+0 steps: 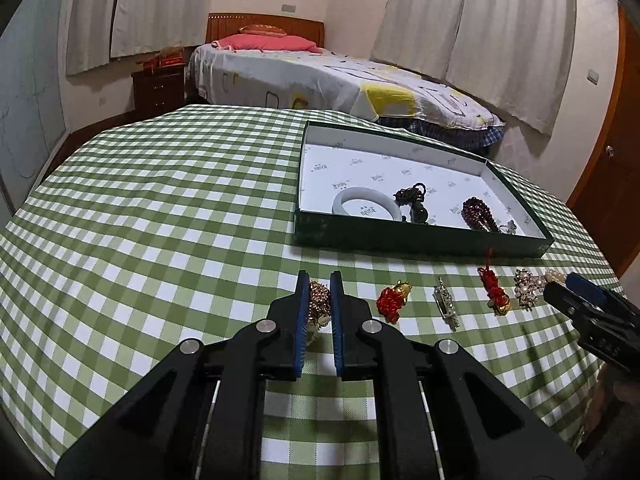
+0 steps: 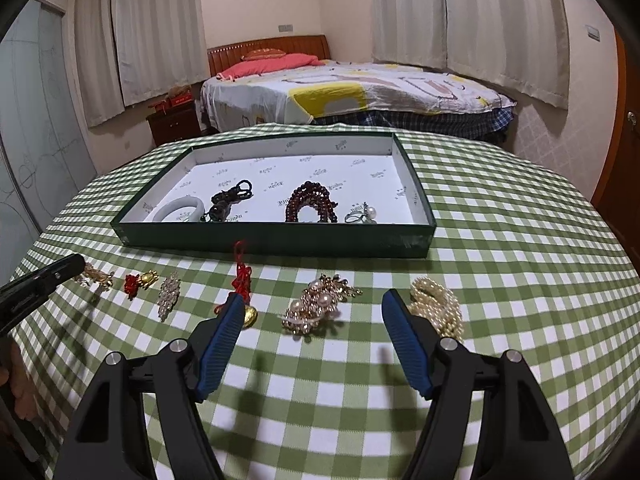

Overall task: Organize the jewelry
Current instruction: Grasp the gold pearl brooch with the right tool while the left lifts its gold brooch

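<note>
A dark green tray holds a white bangle, a dark cord pendant, dark red beads and a pearl ring. Loose pieces lie in a row before it. My left gripper is shut on a gold chain piece resting on the cloth. My right gripper is open, low over a gold and pearl brooch, with a pearl bracelet by its right finger.
Also on the green checked cloth: a red and gold charm, a rhinestone brooch and a red knot tassel with a gold charm. A bed stands beyond the table.
</note>
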